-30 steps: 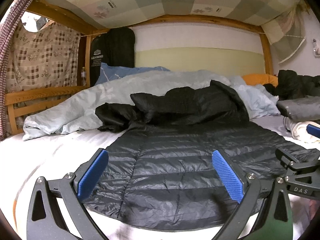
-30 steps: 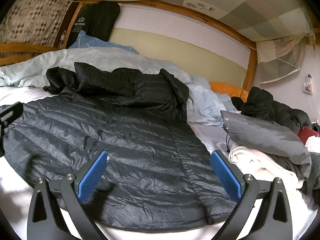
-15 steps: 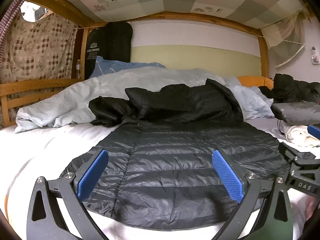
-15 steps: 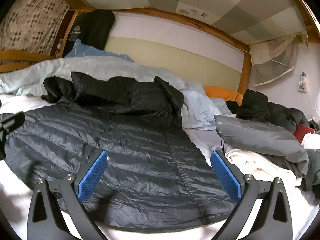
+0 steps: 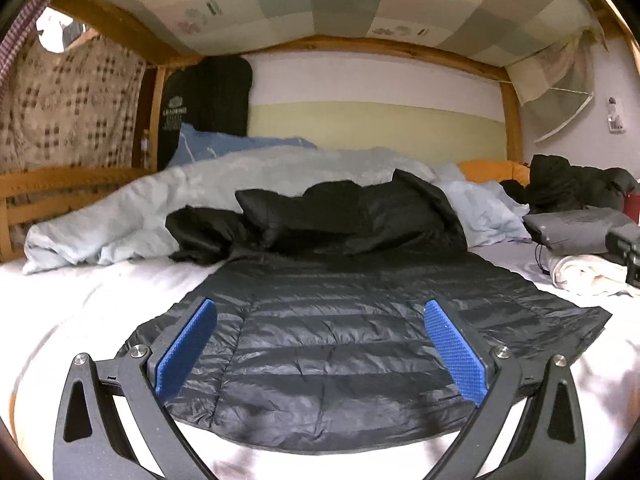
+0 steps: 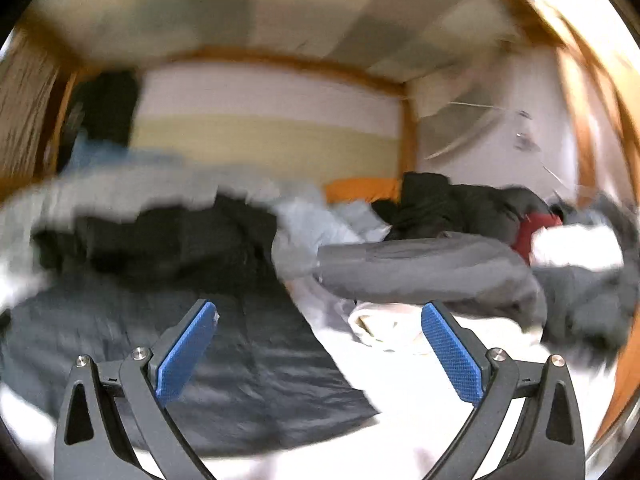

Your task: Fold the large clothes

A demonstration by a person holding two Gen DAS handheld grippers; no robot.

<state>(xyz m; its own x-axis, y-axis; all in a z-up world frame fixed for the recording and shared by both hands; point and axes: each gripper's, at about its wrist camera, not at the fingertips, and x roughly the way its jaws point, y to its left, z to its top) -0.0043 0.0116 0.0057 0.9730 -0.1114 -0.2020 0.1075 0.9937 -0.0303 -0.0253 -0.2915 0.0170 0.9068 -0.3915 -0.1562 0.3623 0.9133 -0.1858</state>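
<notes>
A dark quilted down jacket (image 5: 340, 340) lies spread flat on the white bed sheet (image 5: 80, 300), its hem nearest me and its upper part bunched at the far end. My left gripper (image 5: 320, 344) is open and empty, hovering over the jacket's hem. In the blurred right wrist view the jacket (image 6: 180, 344) fills the lower left. My right gripper (image 6: 320, 344) is open and empty above the jacket's right edge. A black part of the right gripper (image 5: 624, 248) shows at the left wrist view's right edge.
A light blue duvet (image 5: 192, 200) is heaped behind the jacket. A grey folded garment (image 6: 420, 268), a white cloth (image 6: 384, 324), dark clothes (image 6: 460, 204) and a red item (image 6: 532, 228) lie at the right. A wooden bed frame (image 5: 512, 120) surrounds the bed.
My right gripper has swung quickly to the right, blurring its view, and now faces the pile of clothes. My left gripper shifted slightly. Both stay open.
</notes>
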